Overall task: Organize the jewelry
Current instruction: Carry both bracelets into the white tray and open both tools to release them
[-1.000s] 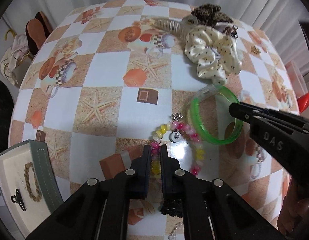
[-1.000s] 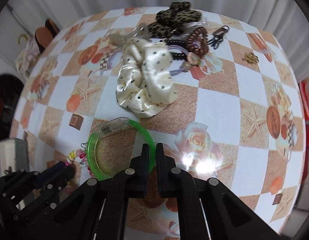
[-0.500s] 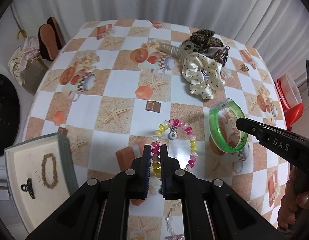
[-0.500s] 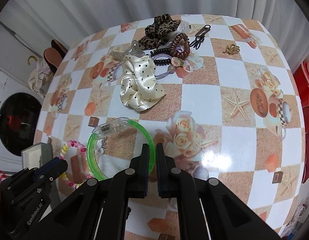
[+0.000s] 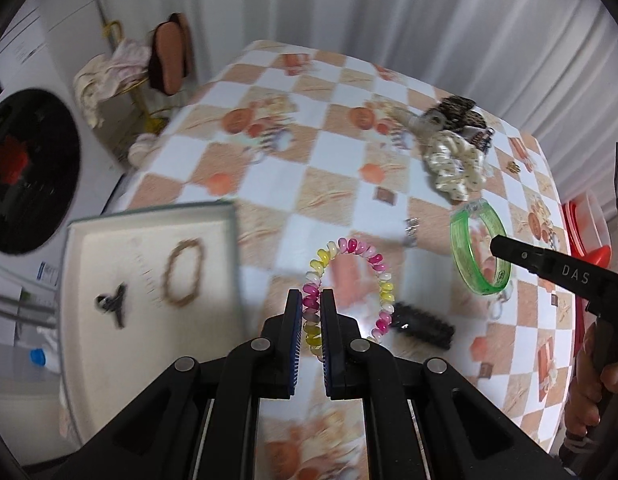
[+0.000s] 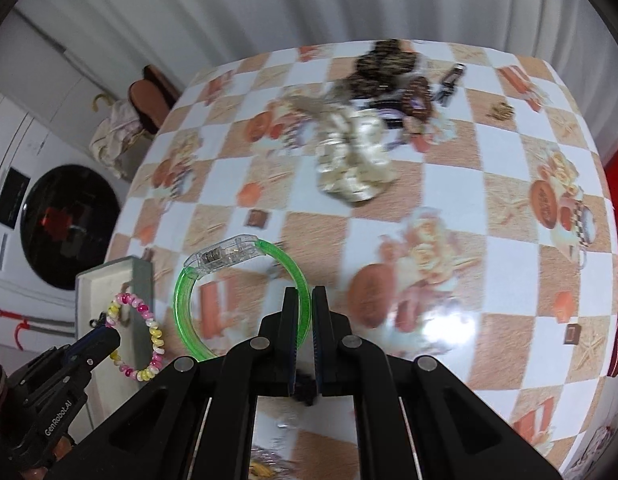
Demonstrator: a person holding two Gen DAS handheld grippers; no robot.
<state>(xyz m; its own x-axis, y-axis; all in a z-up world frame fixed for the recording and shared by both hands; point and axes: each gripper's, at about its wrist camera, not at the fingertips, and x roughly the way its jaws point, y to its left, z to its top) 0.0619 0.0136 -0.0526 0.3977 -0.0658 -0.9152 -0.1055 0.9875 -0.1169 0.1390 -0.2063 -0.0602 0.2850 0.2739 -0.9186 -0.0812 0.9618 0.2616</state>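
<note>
My left gripper (image 5: 310, 300) is shut on a pink, yellow and white bead bracelet (image 5: 372, 258) and holds it in the air above the table, right of the open jewelry box (image 5: 109, 328). The box's cream tray holds a brown braided bracelet (image 5: 183, 273) and a small dark clip (image 5: 113, 304). My right gripper (image 6: 305, 300) is shut on a green translucent bangle (image 6: 189, 312) with a clear clasp, lifted above the table. The bangle also shows in the left wrist view (image 5: 469, 272), and the bead bracelet in the right wrist view (image 6: 147, 334).
A pile at the table's far side holds a cream dotted scrunchie (image 6: 353, 168), a leopard scrunchie (image 6: 383, 62) and hair ties. A black comb clip (image 5: 423, 326) and a small silver piece (image 5: 411, 226) lie on the checked tablecloth. A washing machine door (image 6: 69, 226) is left of the table.
Both grippers have risen from the table with their pieces. The left one has swung left, bringing the bead bracelet nearer the jewelry box; the green bangle now hangs in the air.
</note>
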